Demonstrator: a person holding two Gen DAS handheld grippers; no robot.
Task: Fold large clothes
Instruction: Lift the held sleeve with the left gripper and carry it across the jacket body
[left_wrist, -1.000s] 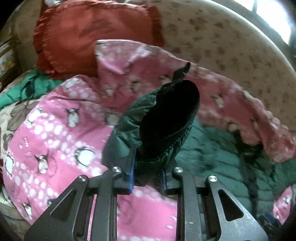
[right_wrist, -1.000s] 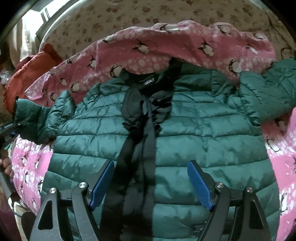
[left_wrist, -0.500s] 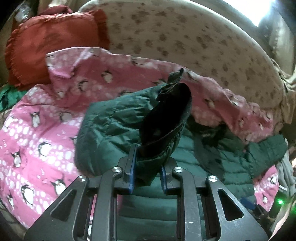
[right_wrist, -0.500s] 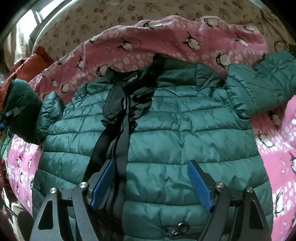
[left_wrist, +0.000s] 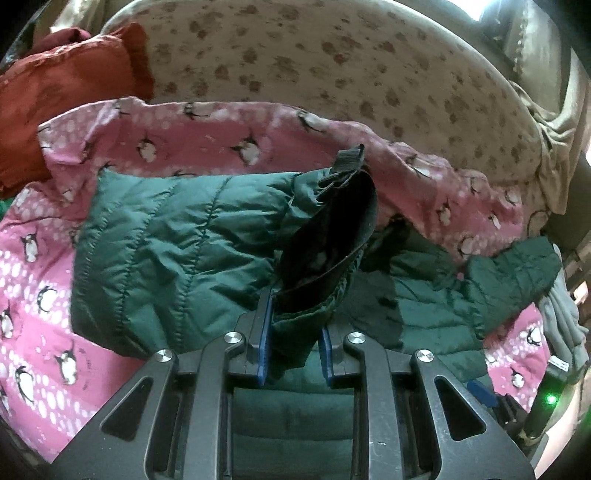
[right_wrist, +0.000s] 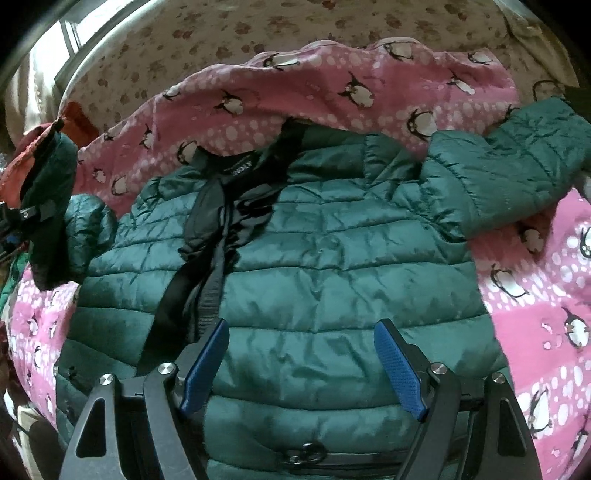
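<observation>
A dark green quilted puffer jacket (right_wrist: 332, 258) lies front-up on a pink penguin blanket (right_wrist: 332, 85), its black-lined collar at the far side. My left gripper (left_wrist: 295, 332) is shut on the cuff of the jacket's left sleeve (left_wrist: 177, 251) and holds it lifted, black lining showing. That raised sleeve shows at the left edge of the right wrist view (right_wrist: 51, 206). My right gripper (right_wrist: 301, 369) is open and empty, hovering over the jacket's lower front. The other sleeve (right_wrist: 509, 166) lies spread out to the right.
A rust-red ruffled cushion (left_wrist: 62, 85) sits at the far left. A beige floral-print sheet (left_wrist: 332, 62) covers the bed beyond the blanket. Grey cloth (left_wrist: 561, 325) hangs at the right edge. A window is behind the bed.
My left gripper has carried the sleeve cuff rightward, toward the jacket's body, so more of the jacket now shows in its view. My right gripper has stayed open and moved slightly back.
</observation>
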